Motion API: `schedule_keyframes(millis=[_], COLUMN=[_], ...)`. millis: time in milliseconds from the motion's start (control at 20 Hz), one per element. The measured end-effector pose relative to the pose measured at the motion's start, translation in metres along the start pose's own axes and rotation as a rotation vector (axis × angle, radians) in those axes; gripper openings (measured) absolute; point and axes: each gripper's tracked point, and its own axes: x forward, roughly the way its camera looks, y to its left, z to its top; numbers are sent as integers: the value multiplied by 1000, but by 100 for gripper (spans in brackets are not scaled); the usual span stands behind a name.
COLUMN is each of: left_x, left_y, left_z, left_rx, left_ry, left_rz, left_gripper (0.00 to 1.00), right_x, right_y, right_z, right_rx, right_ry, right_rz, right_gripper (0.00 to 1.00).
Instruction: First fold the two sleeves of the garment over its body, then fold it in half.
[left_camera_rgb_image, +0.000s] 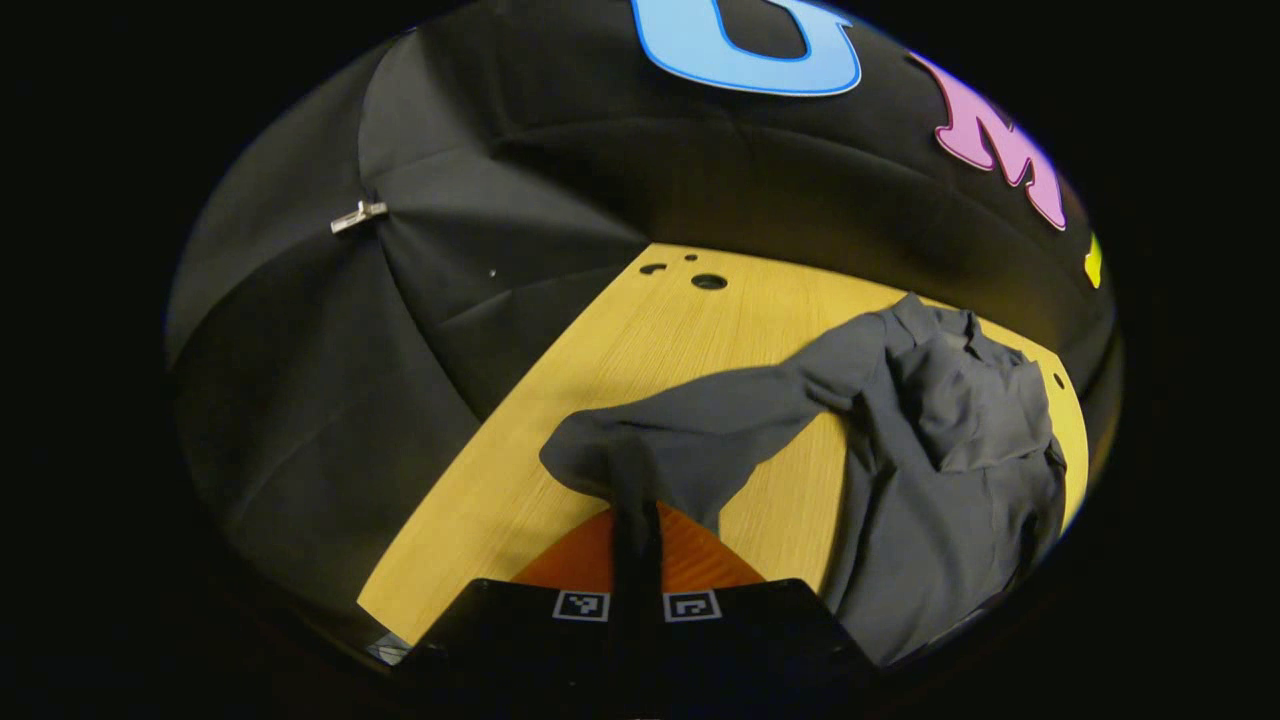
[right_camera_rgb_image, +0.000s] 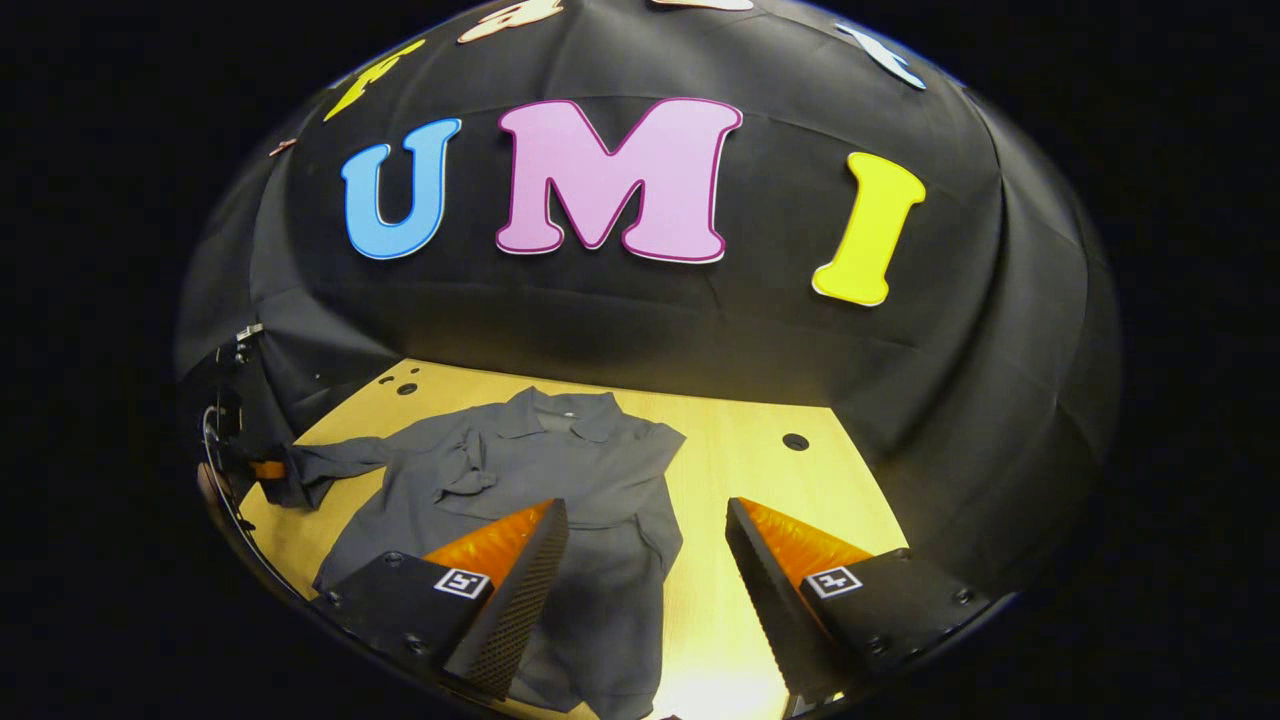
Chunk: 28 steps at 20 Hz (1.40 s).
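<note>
A dark grey collared shirt (right_camera_rgb_image: 540, 470) lies flat on the wooden table (right_camera_rgb_image: 720, 430), collar toward the far wall, with a rumpled fold on its chest. In the left gripper view its body (left_camera_rgb_image: 950, 470) is at the right, and one sleeve (left_camera_rgb_image: 690, 430) stretches out from it, lifted off the table. My left gripper (left_camera_rgb_image: 637, 530) is shut on that sleeve's end, the cloth pinched between its fingers; the right gripper view shows this gripper (right_camera_rgb_image: 262, 468) at the table's left edge. My right gripper (right_camera_rgb_image: 645, 505) hovers open over the shirt's lower right side, holding nothing.
Round holes sit in the tabletop (right_camera_rgb_image: 795, 441) (left_camera_rgb_image: 708, 281) near its far edge. The black cloth wall closes in behind and beside the table, with a metal clip (left_camera_rgb_image: 358, 214) on it. Bare wood shows to the right of the shirt (right_camera_rgb_image: 800, 500).
</note>
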Motion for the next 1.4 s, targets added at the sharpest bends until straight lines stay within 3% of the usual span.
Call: schedule_keyframes(millis=[300, 650, 850, 1200, 1400], left_x=[-12, -21, -25, -29, -24], left_y=[-69, -212, -301, -433, -487], left_z=[88, 159, 163, 142, 124], left_rx=[-18, 38, 32, 130, 192], left_ry=[-93, -179, -158, -115, -74], left_rz=[-87, -275, -410, -576, -630], left_gripper=[5, 5, 5, 5, 5], right_x=[7, 10, 9, 7, 1], right_y=[-17, -58, -83, -117, -132], right_z=[-10, -22, -29, -46, -60], right_rx=[33, 69, 116, 151, 180], right_ry=[12, 20, 32, 58, 82], right_rz=[-8, -46, -81, -139, -150], right_gripper=[98, 98, 98, 98, 98])
